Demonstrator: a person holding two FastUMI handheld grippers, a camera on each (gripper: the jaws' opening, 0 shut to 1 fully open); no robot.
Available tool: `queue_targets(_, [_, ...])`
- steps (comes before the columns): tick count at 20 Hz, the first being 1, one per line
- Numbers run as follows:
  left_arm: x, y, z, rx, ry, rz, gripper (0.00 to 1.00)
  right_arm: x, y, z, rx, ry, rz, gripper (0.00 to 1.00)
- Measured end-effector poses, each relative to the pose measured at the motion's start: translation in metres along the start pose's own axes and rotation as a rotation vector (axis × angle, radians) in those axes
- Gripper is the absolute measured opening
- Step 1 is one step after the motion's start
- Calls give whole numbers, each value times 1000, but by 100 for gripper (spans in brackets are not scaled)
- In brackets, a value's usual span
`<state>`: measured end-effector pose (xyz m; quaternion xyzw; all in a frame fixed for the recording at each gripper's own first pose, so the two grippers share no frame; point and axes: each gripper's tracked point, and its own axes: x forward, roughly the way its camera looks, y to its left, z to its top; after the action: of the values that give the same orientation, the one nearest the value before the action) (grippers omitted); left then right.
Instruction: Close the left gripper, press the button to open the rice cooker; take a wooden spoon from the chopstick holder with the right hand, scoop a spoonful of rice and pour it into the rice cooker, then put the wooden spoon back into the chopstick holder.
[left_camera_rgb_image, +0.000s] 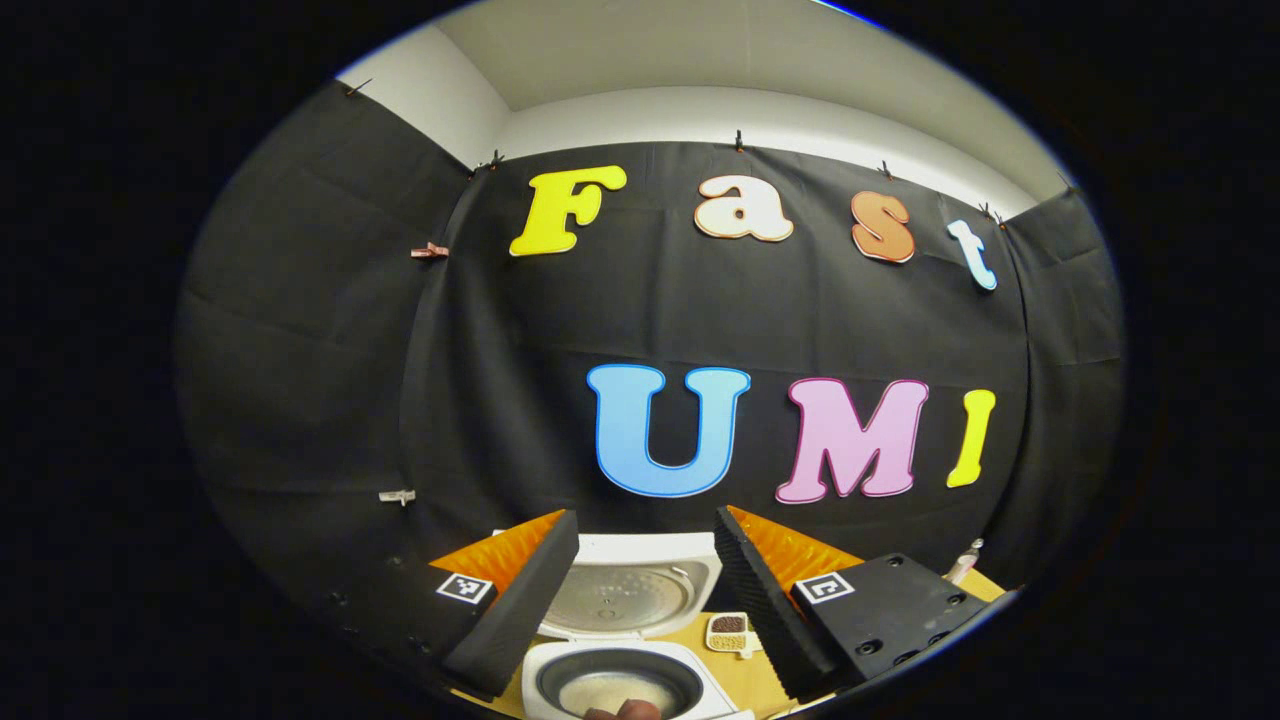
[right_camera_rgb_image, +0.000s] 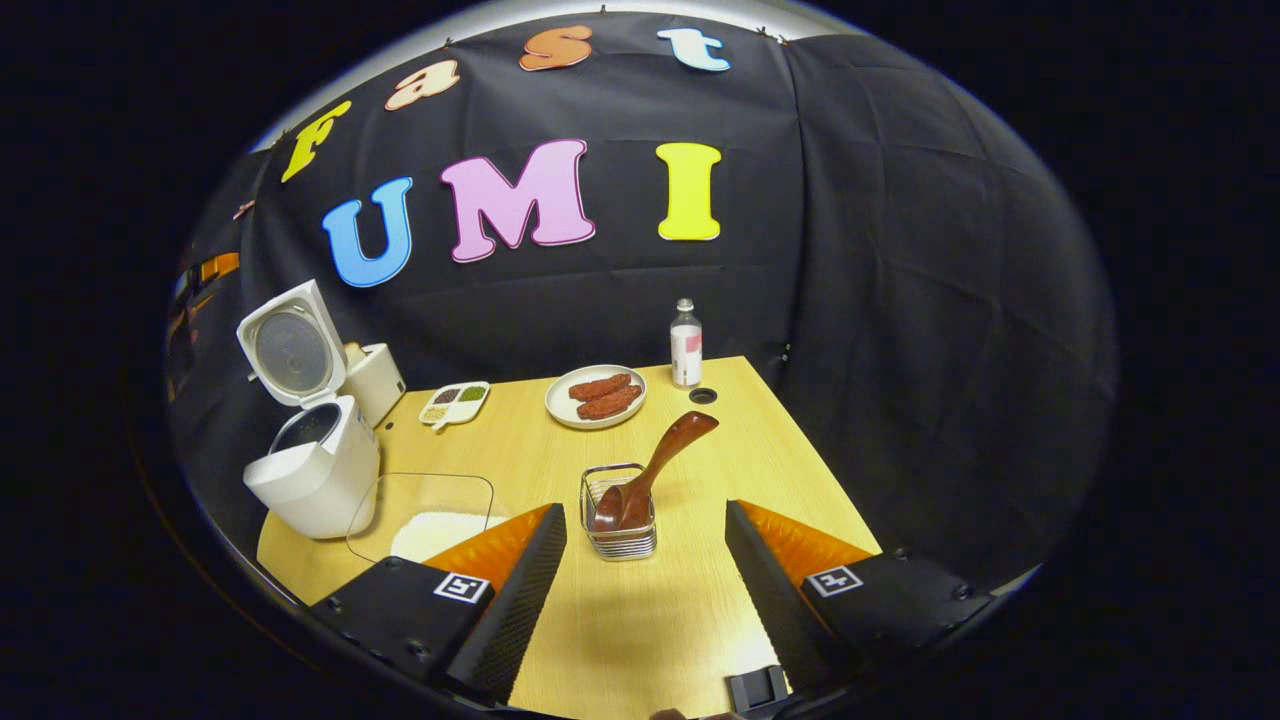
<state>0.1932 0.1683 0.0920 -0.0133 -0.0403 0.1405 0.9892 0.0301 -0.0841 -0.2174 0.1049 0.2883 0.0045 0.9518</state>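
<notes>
the rice cooker (right_camera_rgb_image: 312, 455) stands at the far left of the table (right_camera_rgb_image: 650, 610) with its lid raised, and in the left gripper view its pot (left_camera_rgb_image: 618, 684) lies just below the left gripper (left_camera_rgb_image: 640, 610), whose fingers are spread and hold nothing. the wooden spoon (right_camera_rgb_image: 655, 470) leans bowl-down in the chopstick holder (right_camera_rgb_image: 620, 525) near mid-table, ahead of the right gripper (right_camera_rgb_image: 645, 590), fingers spread wide and clear of it. a clear container of rice (right_camera_rgb_image: 430, 520) sits just right of the cooker.
</notes>
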Motion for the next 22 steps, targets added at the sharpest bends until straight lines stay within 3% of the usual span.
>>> queue_targets(9, [103,23,-45,59,88,47,94,-41,-13,-6,-8,-23,-93,99])
queue_targets(15, [142,35,-76,52,123,62,94,-59,-19,-24,18,-2,-168,99])
queue_targets(22, [168,41,-115,60,225,81,94,-69,-15,-31,13,5,-187,99])
